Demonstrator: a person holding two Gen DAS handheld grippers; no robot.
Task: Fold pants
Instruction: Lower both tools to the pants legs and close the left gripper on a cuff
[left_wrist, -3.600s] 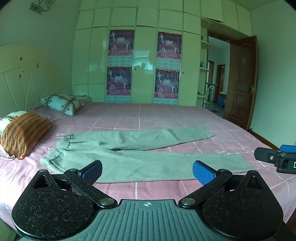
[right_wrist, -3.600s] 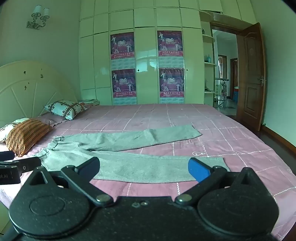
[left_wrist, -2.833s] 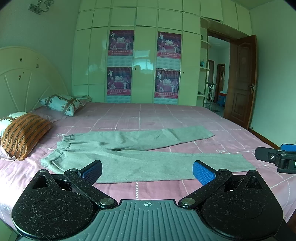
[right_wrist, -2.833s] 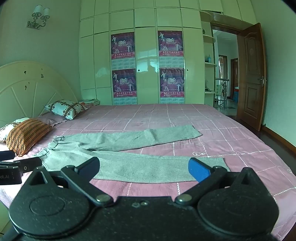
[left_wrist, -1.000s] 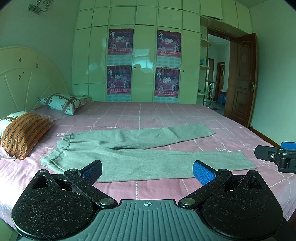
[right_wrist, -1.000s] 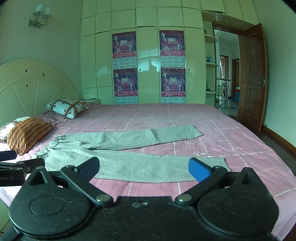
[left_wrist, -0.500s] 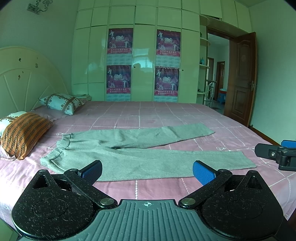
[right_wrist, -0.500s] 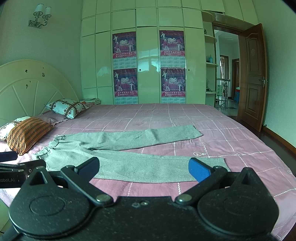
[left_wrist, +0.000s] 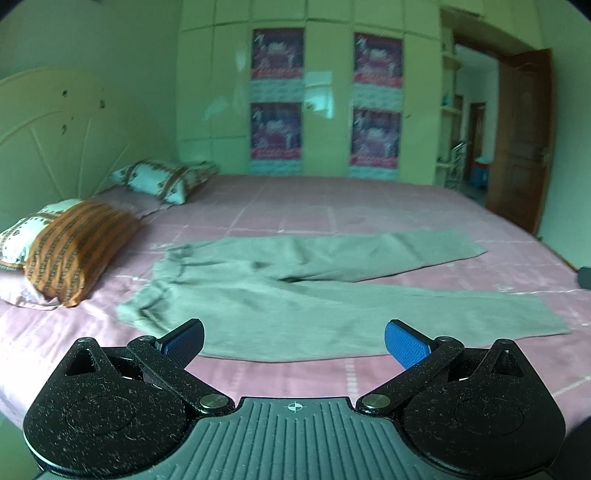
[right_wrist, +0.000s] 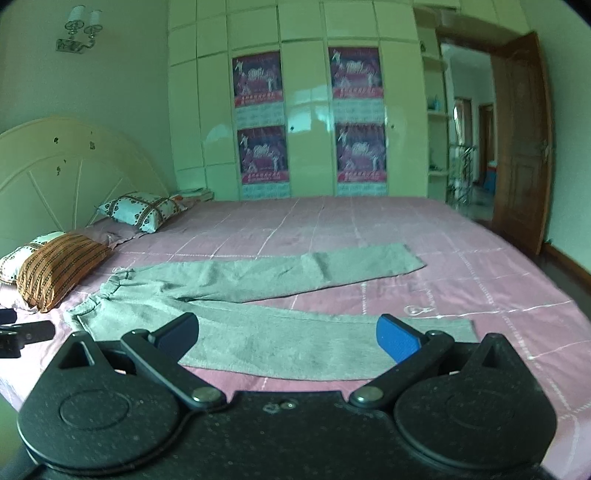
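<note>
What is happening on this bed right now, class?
A person holds two grippers, jaws wide open, over grey pants spread flat on the pink bed. The left gripper and right gripper grip nothing. The legs lie apart in a V, so no fold is made yet.

Bed (left_wrist: 388, 206) w/ pink grid-line sheet carries everything. Grey pants (left_wrist: 303, 295) lie flat on it, unfolded: waistband twd pillows, legs spread in a narrow V twd door side. At head end: orange striped pillow (left_wrist: 79, 249) atop a white patterned one, plus another patterned pillow (right_wrist: 142, 210) further back by headboard (right_wrist: 70, 173).
</note>
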